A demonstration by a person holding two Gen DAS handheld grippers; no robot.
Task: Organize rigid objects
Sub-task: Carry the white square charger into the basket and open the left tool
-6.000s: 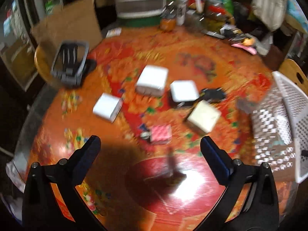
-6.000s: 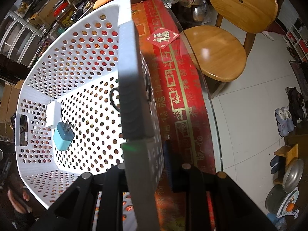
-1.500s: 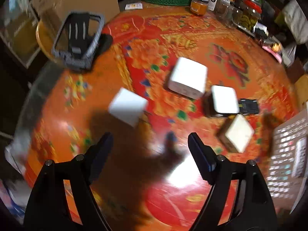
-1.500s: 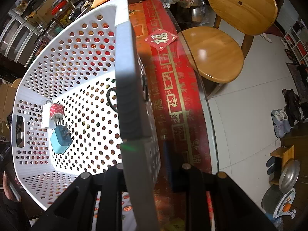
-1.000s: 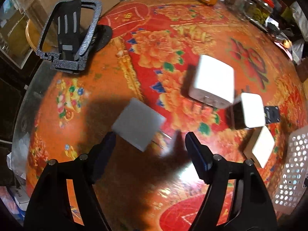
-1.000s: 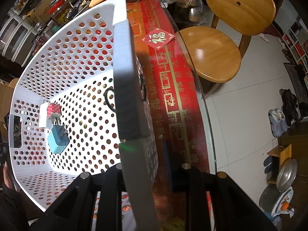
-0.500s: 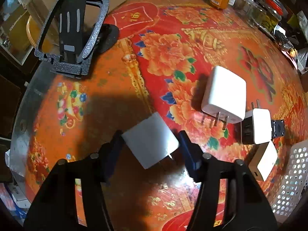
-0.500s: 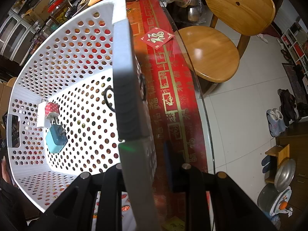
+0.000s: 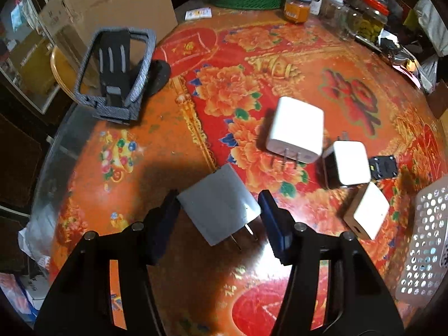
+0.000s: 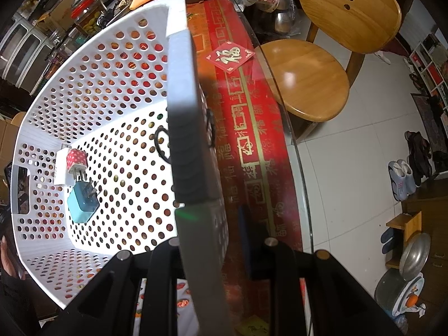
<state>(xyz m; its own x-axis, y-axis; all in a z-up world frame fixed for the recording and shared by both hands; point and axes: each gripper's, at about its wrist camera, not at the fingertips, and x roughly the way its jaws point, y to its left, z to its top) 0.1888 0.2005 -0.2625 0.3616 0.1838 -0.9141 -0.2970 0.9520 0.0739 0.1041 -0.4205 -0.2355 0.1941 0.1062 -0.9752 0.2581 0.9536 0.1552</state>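
Observation:
In the left wrist view my left gripper (image 9: 218, 210) is closed around a white plug charger (image 9: 217, 203) that lies on the red floral table (image 9: 196, 106); both pads touch its sides. Three more white chargers lie to the right: a large one (image 9: 296, 128), a black-and-white one (image 9: 348, 163) and a smaller one (image 9: 366, 214). In the right wrist view my right gripper (image 10: 207, 221) is shut on the rim of the white perforated basket (image 10: 182, 98). Inside the basket lie a teal charger (image 10: 82, 201), a red dotted charger (image 10: 76, 160) and a white charger (image 10: 60, 172).
A grey phone stand (image 9: 117, 72) stands at the table's far left. A small black adapter (image 9: 383, 166) lies beside the chargers. Jars (image 9: 296, 8) and clutter line the far edge. The basket corner (image 9: 425, 240) shows at right. A wooden chair (image 10: 322, 64) stands beyond the glass table edge.
My left gripper has come down over the near white charger and its jaws have closed in on it. My right gripper keeps its hold on the basket rim.

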